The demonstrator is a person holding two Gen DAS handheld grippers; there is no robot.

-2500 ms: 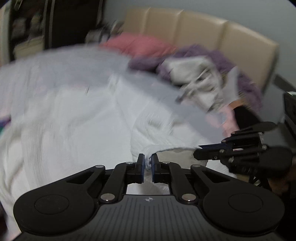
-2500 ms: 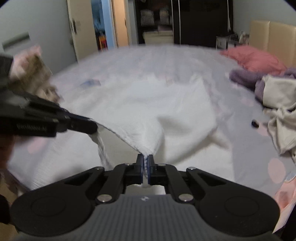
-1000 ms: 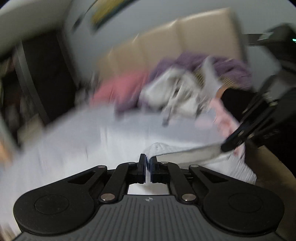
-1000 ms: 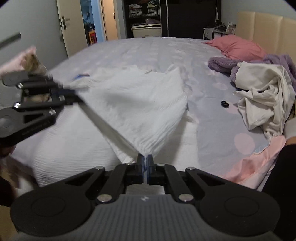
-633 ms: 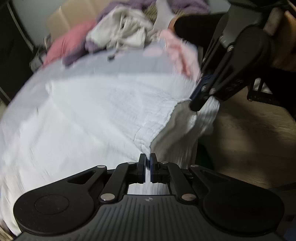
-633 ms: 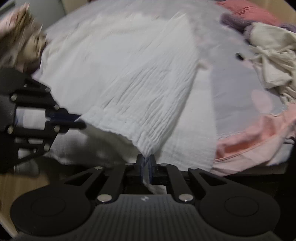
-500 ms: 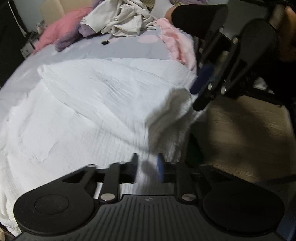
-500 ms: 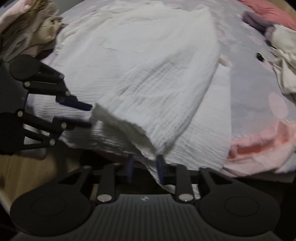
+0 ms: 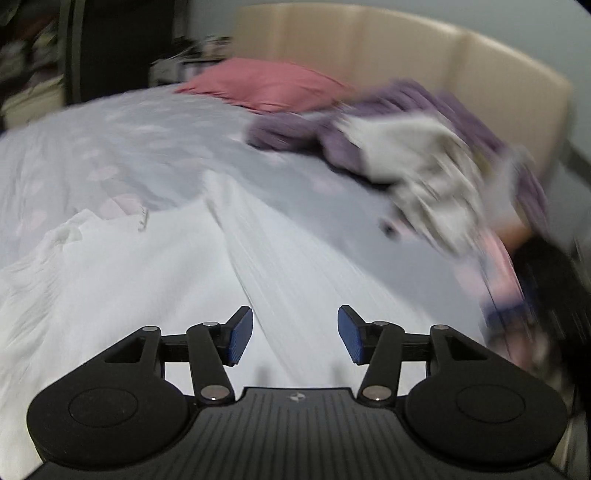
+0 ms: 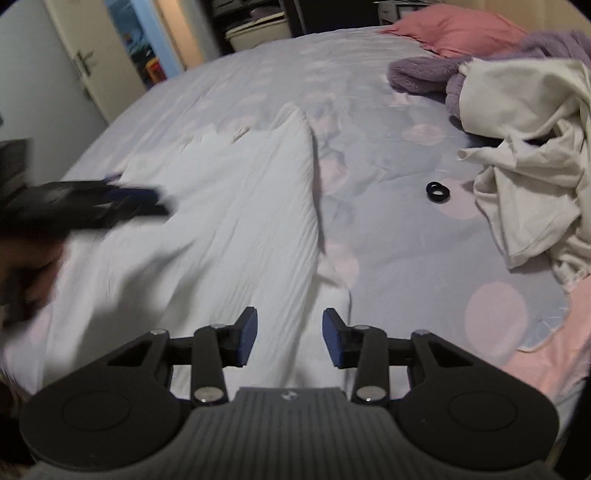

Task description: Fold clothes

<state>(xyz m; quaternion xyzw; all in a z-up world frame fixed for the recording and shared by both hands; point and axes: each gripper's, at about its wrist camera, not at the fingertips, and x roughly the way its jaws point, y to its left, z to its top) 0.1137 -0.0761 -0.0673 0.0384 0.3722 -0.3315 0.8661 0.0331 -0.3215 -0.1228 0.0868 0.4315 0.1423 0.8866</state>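
Note:
A white crinkled garment (image 10: 229, 229) lies spread on the bed, folded lengthwise with a raised crease running away from me; the left wrist view shows the same white garment (image 9: 147, 280). My left gripper (image 9: 294, 336) hovers over its near part, jaws opening, nothing between the blue pads. My right gripper (image 10: 289, 339) hangs above the garment's near right edge, jaws also opening and empty. In the right wrist view the left gripper (image 10: 140, 201) appears as a dark blur over the cloth's left side.
A lilac bedsheet (image 10: 406, 229) with pink dots covers the bed. A pile of cream clothes (image 10: 528, 155) and a purple fuzzy garment (image 10: 424, 74) lie at the right. A pink pillow (image 10: 458, 29) sits by the beige headboard (image 9: 406, 55). A black ring (image 10: 437, 192) lies on the sheet.
Both grippers let go of the white garment's hem and opened. The cloth dropped flat onto the bed. Both hands swung back over the bed, the left one fast.

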